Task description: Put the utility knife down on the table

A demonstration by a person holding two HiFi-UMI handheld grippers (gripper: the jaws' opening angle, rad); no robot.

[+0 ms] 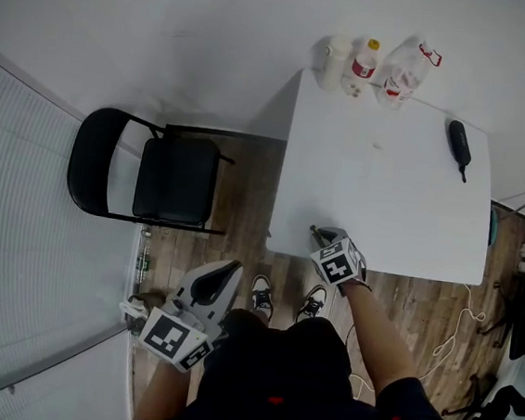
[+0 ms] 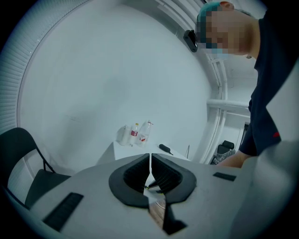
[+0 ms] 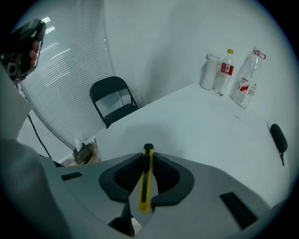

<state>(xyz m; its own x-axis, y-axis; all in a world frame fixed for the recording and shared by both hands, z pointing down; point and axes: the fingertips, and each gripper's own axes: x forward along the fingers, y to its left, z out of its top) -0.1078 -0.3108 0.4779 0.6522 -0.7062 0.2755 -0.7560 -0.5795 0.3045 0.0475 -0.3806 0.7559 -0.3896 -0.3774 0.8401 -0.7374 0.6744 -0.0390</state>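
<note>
Left claw (image 2: 149,169) is hanging low by the person's lap, pinched together with nothing in it. Right claw (image 3: 147,161) is clamped on the yellow utility knife (image 3: 145,186), angled down over the near edge of the white surface (image 1: 385,199). Can't tell if it's touching. A few bottles (image 1: 380,69) sit at the far edge, with a black chair (image 1: 172,178) off beside the surface.

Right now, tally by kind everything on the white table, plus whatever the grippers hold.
Bottles: 2
Pale container: 1
Black tool: 1
Utility knife, in the right gripper: 1
Total: 5
</note>
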